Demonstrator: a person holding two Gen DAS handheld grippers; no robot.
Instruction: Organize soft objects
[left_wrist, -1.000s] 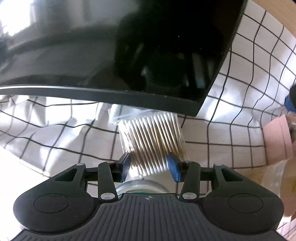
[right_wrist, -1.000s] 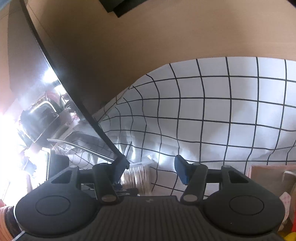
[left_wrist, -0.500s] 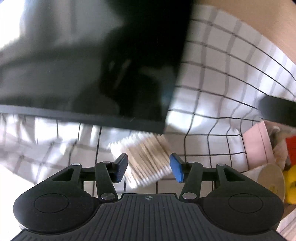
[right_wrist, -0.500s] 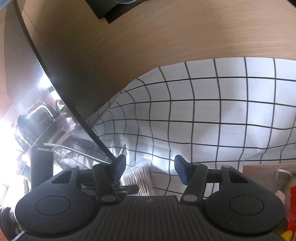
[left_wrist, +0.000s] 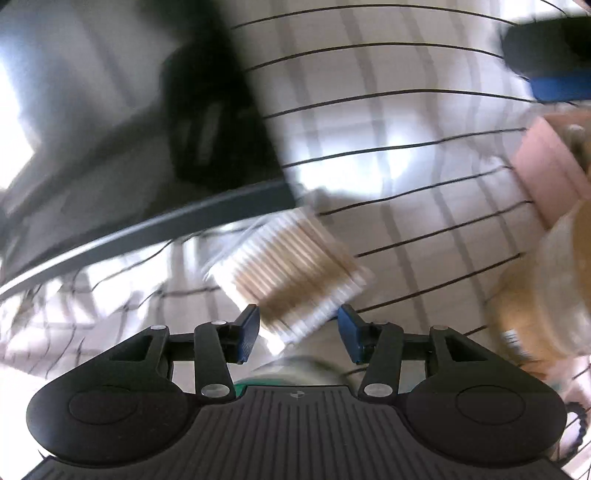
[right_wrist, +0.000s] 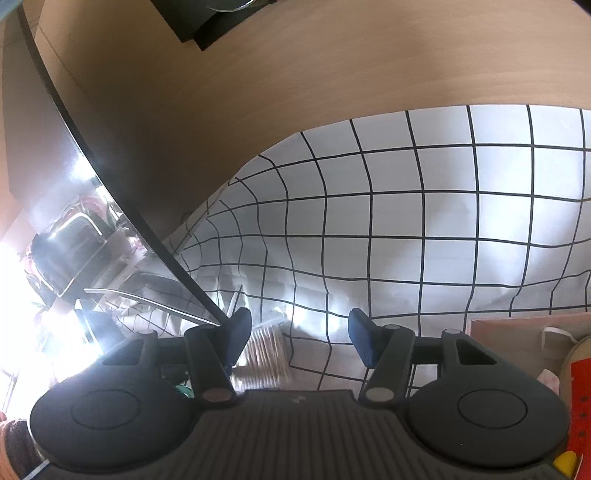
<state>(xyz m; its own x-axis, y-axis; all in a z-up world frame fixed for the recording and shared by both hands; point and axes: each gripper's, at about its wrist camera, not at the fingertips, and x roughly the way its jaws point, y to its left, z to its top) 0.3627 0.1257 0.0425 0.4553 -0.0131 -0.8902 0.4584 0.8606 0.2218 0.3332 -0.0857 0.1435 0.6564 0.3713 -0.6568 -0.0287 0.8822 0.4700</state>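
Left gripper (left_wrist: 297, 328) seen blurred, jaws closing, pads not yet pressed on pack of cotton swabs (left_wrist: 291, 273). Pack laid tilted on checked cloth (left_wrist: 388, 147), near end between 2 blue pads, far end just beside dark screen edge (left_wrist: 147, 229). Right gripper (right_wrist: 300, 339) held apart, nothing gripped. Pink box (left_wrist: 546, 162) seen at right.
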